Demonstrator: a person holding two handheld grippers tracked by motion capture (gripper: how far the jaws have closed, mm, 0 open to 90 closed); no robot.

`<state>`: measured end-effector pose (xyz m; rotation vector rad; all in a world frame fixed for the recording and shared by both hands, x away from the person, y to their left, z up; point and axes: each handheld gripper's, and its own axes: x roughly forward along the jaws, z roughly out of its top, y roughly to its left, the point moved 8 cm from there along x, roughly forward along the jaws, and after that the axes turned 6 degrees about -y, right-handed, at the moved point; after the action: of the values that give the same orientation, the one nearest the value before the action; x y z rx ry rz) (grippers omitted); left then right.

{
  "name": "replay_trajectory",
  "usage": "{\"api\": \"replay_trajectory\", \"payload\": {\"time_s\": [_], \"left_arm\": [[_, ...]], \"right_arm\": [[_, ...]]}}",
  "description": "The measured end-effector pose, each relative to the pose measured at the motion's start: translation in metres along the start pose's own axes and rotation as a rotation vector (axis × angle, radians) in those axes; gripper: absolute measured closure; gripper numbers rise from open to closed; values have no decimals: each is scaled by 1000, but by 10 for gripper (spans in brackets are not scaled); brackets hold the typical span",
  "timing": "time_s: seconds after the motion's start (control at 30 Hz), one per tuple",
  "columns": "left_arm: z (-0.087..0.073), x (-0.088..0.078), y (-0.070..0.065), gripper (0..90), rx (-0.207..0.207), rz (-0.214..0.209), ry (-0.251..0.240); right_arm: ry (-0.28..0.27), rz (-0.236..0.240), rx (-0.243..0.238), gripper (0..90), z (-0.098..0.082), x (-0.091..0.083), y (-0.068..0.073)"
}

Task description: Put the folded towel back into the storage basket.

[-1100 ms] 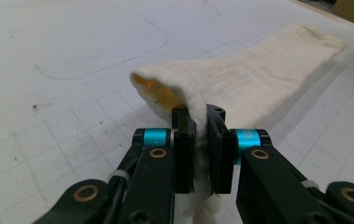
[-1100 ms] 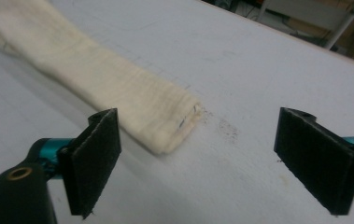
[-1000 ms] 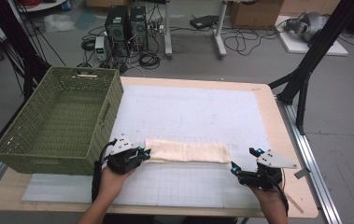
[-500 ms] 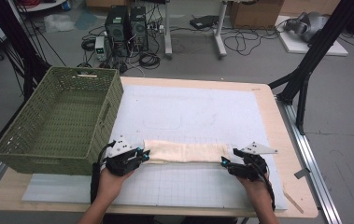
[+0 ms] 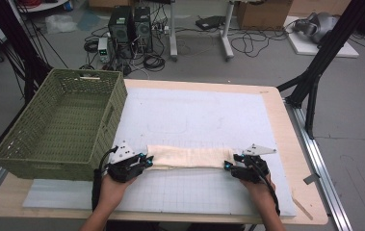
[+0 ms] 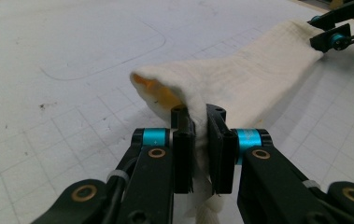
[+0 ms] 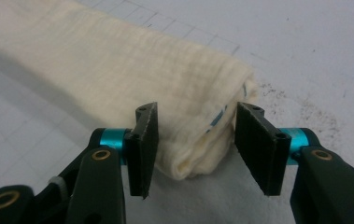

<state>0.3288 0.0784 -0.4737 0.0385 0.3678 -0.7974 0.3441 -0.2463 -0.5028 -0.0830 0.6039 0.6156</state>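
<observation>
Long folded cream cloth [image 5: 189, 157] lies across near part of white gridded mat [image 5: 194, 115] on wooden table [image 5: 295, 144]. Left gripper [image 5: 144, 160] at cloth's left end, right gripper [image 5: 229, 166] at right end. Green woven plastic basket [image 5: 59, 122] left of mat.

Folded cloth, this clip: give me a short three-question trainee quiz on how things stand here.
1. True or false: the left gripper is shut on one end of the folded cream cloth.
2. Do the right gripper's pads press on the cloth? A) yes, clamped B) no, the cloth end sits between them with gaps C) the cloth is far from them
3. What stands at the table's left side?

Key: 1 true. 2 B; its jaws have just been closing, cloth end between them. 3 a green woven basket, on the wooden table.
</observation>
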Motion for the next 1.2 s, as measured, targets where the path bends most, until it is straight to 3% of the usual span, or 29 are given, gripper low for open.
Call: {"api": "replay_trajectory", "payload": {"time_s": [0.13, 0.23, 0.37, 0.5, 0.67, 0.8, 1.2], "left_arm": [[-1, 0, 0, 814, 1, -2, 1], [-1, -1, 0, 814, -2, -1, -2], [-1, -2, -1, 814, 3, -2, 0], [0, -3, -2, 814, 6, 1, -2], [2, -6, -3, 814, 7, 3, -15], [4, -8, -4, 821, 10, -5, -24], [12, -11, -16, 830, 35, -38, -39]], "right_arm": [[-1, -5, 28, 514, -1, 0, 0], [-1, 3, 47, 581, -1, -1, 1], [0, 53, 59, 732, -1, -1, 4], [4, 72, 65, 775, -1, -1, 7], [0, 36, -24, 779, 1, -2, 9], [-10, 39, -71, 785, 2, -5, 7], [-49, 31, -67, 786, 5, -12, -1]]}}
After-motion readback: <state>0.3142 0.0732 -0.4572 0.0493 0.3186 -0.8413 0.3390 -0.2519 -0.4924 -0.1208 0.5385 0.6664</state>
